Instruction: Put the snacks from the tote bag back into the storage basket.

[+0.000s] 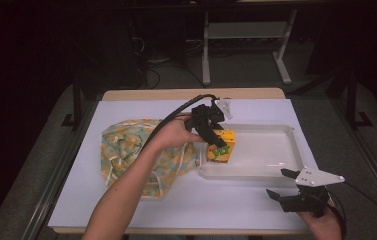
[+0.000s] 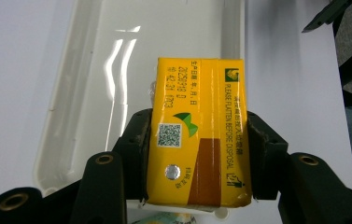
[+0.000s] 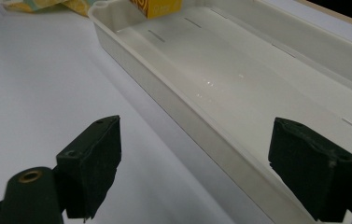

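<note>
My left gripper is shut on a yellow drink carton, holding it at the left end of the white tray. In the left gripper view the carton sits squeezed between both black pads, printed side up, above the tray's floor. My right gripper hovers open at the tray's front right corner, nothing between its jaws. In the right gripper view its pads stand wide apart on either side of the tray's near wall, and a corner of the carton shows at the top.
A patterned orange and green cloth bag lies crumpled left of the tray on the white table cover. Beyond the table's far edge stand metal stand legs on a dark floor.
</note>
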Demonstrator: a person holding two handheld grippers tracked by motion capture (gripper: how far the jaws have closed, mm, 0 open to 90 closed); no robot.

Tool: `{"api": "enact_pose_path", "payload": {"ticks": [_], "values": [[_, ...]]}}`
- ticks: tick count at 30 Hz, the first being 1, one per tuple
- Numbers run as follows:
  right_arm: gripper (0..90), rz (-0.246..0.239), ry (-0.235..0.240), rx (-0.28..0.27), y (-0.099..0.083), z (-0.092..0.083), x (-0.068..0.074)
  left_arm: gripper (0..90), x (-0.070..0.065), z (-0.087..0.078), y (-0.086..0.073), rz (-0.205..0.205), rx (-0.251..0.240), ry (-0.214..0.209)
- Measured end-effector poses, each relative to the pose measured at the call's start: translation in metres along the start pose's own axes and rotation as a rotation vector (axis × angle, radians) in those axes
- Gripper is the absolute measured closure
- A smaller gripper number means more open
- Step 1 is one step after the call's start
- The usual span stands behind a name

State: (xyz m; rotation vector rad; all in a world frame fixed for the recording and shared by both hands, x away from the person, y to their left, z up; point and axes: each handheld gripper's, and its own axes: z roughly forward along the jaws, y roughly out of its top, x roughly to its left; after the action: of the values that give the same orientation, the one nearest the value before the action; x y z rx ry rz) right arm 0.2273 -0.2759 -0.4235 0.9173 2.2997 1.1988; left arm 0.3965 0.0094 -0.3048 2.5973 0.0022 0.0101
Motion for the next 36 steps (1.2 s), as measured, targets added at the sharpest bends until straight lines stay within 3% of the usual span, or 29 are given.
{"api": "enact_pose_path", "payload": {"ticks": [3,17,36], "values": [[16.7,0.003,0.002,-0.004,0.0,0.0,0.0,50.4,-0.002,0.006,0.001,0.001,0.016,0.003],[16.7,-0.003,0.006,-0.004,0.001,0.0,0.001,50.4,-0.011,0.02,-0.01,-0.017,-0.011,-0.01],[16.7,-0.017,0.001,-0.008,0.003,-0.001,0.005,50.4,-0.009,0.033,-0.025,-0.034,-0.013,-0.009]]}}
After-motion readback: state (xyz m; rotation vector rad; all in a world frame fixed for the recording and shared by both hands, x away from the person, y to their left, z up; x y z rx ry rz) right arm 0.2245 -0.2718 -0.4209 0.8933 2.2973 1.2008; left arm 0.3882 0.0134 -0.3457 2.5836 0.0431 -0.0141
